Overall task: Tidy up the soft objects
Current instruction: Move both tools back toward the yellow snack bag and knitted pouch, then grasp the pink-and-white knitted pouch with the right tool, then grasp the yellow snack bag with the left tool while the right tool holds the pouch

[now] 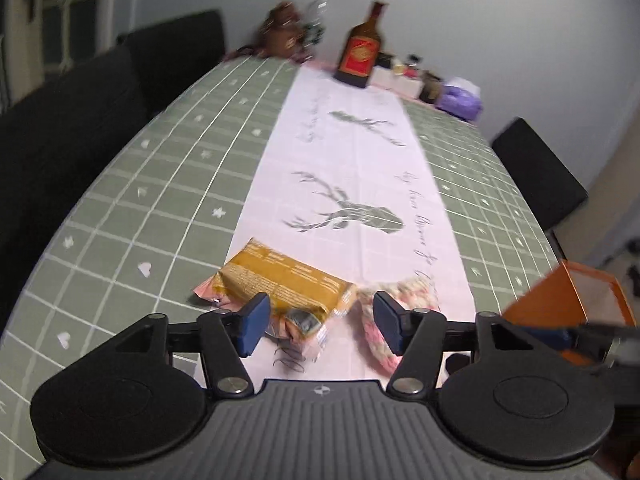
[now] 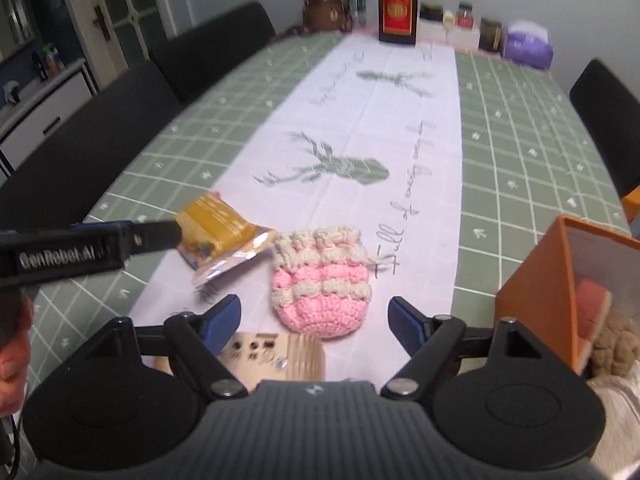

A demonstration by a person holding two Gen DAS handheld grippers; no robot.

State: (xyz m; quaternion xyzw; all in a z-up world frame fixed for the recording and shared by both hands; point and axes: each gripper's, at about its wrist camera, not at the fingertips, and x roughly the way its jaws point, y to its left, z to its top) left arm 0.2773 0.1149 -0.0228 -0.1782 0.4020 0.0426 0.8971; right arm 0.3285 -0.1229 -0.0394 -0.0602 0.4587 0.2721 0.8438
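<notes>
- Our left gripper (image 1: pixel 320 324) is spread wide and holds nothing; the yellow snack packet (image 1: pixel 280 280) lies on the white deer-print runner (image 1: pixel 352 184), its near end between the blue pads (image 1: pixel 252 320).
- Our right gripper (image 2: pixel 316 320) is also spread wide and empty, with the pink-and-cream crocheted pouch (image 2: pixel 320 284) on the runner just ahead of its fingertips.
- The orange box (image 2: pixel 536 300) stands at the right edge of the table; a pink item (image 2: pixel 592 308) and a brown plush thing (image 2: pixel 612 348) already sit inside, so we judge it to be the collecting place.
- For the packet, we would ease further forward so the pads bracket its filled body, not the crinkled foil seal, which would likely slip.
- We would close gently: the wrapper looks slick and the contents may crush.
- For the pouch, we would grip across its plump middle, clear of the drawstring.
- The two tools work close together, so we would move one at a time towards the box.
</notes>
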